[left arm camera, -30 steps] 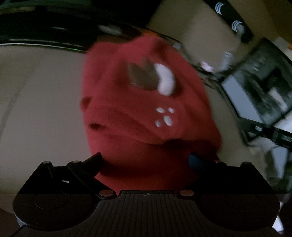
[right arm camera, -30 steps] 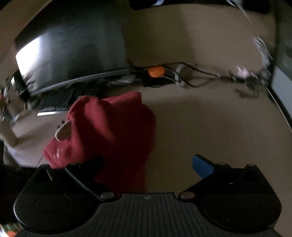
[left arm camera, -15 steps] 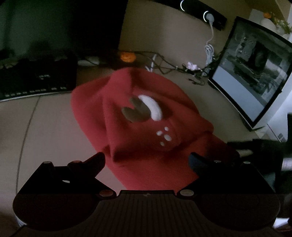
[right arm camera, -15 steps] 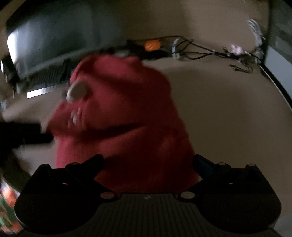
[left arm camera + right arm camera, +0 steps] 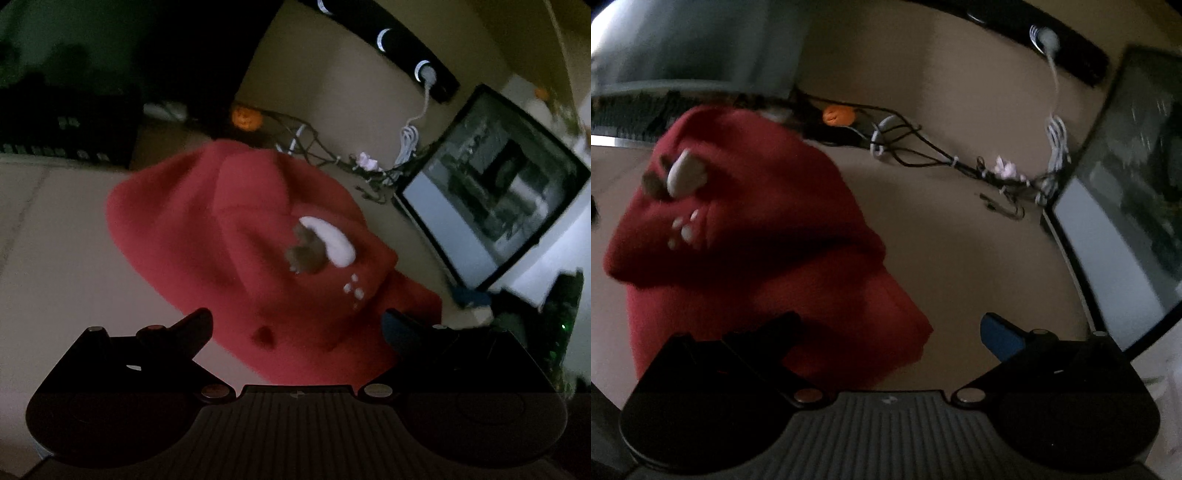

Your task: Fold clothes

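While both our grippers, left (image 5: 297,325) and right (image 5: 890,328), gape empty, the red garment (image 5: 236,236) lies bunched on the desk (image 5: 55,258), folding seemingly unfinished.

That red garment (image 5: 236,236) in front of your left claw (image 5: 297,325) is soft matt fleece, fuzzy, with a white felt-looking patch (image 5: 330,242). The desk (image 5: 960,240) ahead of your right claw (image 5: 890,328) looks smooth and matt. The monitor (image 5: 1126,236) off to its right is glossy.
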`<state>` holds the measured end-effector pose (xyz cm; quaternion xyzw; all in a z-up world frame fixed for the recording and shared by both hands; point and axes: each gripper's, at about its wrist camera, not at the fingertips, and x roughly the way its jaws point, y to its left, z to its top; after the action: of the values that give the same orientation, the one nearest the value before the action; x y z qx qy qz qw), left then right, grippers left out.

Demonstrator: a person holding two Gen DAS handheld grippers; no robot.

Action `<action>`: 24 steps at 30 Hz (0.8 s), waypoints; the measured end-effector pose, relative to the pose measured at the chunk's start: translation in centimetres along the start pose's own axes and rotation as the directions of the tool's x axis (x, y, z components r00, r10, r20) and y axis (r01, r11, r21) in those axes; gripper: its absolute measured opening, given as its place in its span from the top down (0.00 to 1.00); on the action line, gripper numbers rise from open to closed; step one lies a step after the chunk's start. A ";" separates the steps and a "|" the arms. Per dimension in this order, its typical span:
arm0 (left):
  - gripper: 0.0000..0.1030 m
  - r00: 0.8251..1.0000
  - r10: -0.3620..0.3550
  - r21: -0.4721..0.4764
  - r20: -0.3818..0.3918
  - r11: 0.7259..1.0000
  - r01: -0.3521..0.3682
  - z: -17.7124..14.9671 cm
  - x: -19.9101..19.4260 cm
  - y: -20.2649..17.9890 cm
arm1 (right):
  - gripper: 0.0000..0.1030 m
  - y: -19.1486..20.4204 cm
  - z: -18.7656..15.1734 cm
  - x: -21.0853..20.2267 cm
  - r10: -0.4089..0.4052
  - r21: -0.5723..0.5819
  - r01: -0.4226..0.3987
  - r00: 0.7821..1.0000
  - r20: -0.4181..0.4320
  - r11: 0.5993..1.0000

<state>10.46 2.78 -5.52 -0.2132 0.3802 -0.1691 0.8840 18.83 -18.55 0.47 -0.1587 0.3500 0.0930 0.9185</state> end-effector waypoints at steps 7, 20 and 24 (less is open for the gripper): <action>0.03 0.982 -0.180 0.082 -0.054 0.980 0.184 -0.7 3.0 -3.6 | 0.00 -3.9 -0.4 -0.5 0.035 0.166 -0.031 0.999 -0.016 0.986; 0.03 0.977 -0.215 0.062 -0.003 0.975 0.215 -0.5 -1.0 -0.7 | 0.00 -2.9 3.0 -0.7 0.226 0.200 -0.249 0.965 0.130 0.948; 0.03 0.981 -0.163 0.044 0.104 0.986 0.159 3.6 -1.2 -0.4 | 0.00 1.8 3.1 -0.2 0.312 0.049 -0.322 0.938 0.151 0.945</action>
<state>12.26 3.92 -2.38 -0.2363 0.3104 -0.2351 0.8903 20.08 -15.74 2.36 -0.0597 0.3082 0.2379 0.9191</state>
